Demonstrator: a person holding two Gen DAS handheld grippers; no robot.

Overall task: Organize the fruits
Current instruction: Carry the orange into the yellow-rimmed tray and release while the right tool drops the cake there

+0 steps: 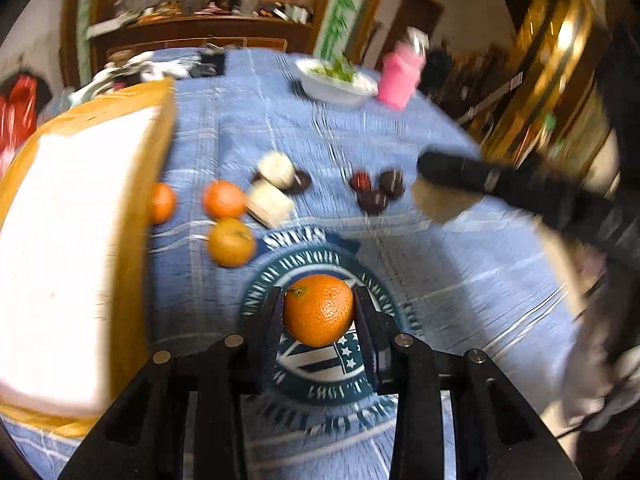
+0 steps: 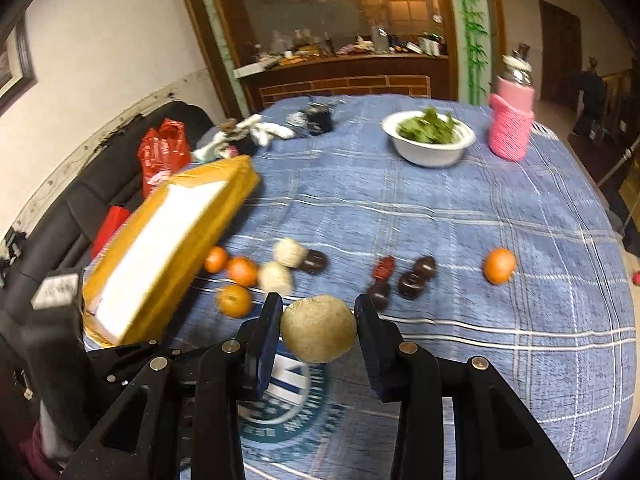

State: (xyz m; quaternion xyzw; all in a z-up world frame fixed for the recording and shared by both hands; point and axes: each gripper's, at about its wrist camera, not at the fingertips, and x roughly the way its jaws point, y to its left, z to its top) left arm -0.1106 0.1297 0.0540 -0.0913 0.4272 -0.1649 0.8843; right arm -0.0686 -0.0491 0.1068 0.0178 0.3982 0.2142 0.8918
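My left gripper (image 1: 319, 312) is shut on an orange (image 1: 319, 309) and holds it above the blue cloth's round emblem. My right gripper (image 2: 319, 330) is shut on a tan round fruit (image 2: 319, 329) above the cloth; the right gripper also shows in the left wrist view (image 1: 440, 172) at the right. Three oranges (image 1: 225, 199) lie beside the yellow box. Two pale fruits (image 2: 289, 253) and a dark one lie next to them. A group of dark red fruits (image 2: 412, 283) lies in the middle. A lone orange (image 2: 499, 265) lies to the right.
A yellow cardboard box (image 2: 176, 240) with a white top lies at the left on the blue checked tablecloth (image 2: 480, 340). A white bowl of greens (image 2: 429, 136) and a pink-sleeved bottle (image 2: 512, 120) stand at the far side. Gloves and small clutter lie at the far left.
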